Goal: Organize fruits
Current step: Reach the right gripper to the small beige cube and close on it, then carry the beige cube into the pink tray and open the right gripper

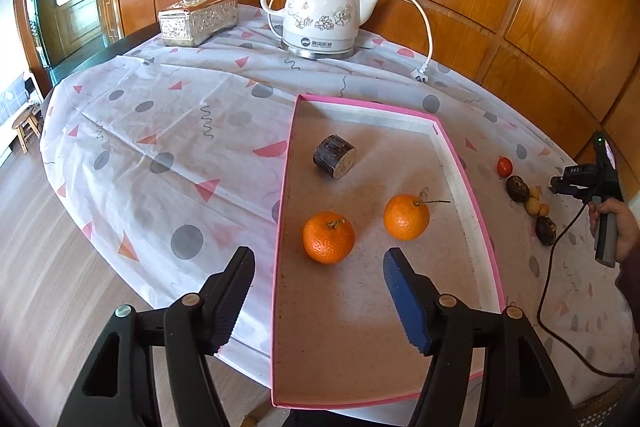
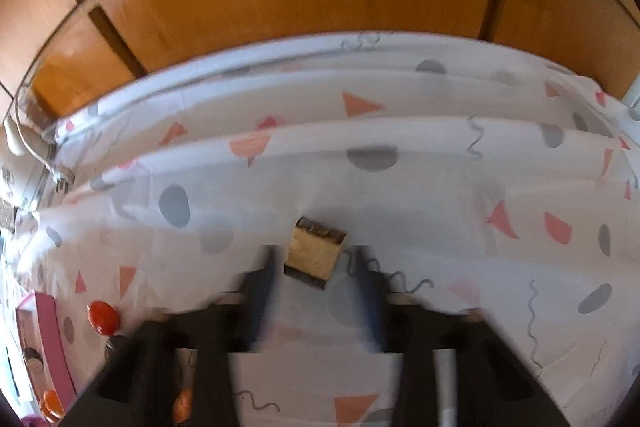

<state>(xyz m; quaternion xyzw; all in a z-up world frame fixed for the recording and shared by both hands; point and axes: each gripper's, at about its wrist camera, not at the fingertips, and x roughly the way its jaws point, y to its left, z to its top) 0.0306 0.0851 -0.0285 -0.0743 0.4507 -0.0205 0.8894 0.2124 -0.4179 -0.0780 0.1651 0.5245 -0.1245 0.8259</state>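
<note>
A pink tray lies on the patterned cloth. It holds two oranges and a dark sugarcane piece. My left gripper hangs open over the tray's near end, just short of the nearer orange, with nothing between its fingers. In the right wrist view, which is blurred, another cut cane piece lies on the cloth. My right gripper straddles it, and a small gap shows on each side. A red fruit, dark fruits and small yellow ones lie right of the tray.
A white kettle with its cord and plug stands at the back, with a tissue box to its left. Wooden wall panels run behind the table. A hand holds the right tool at the right edge.
</note>
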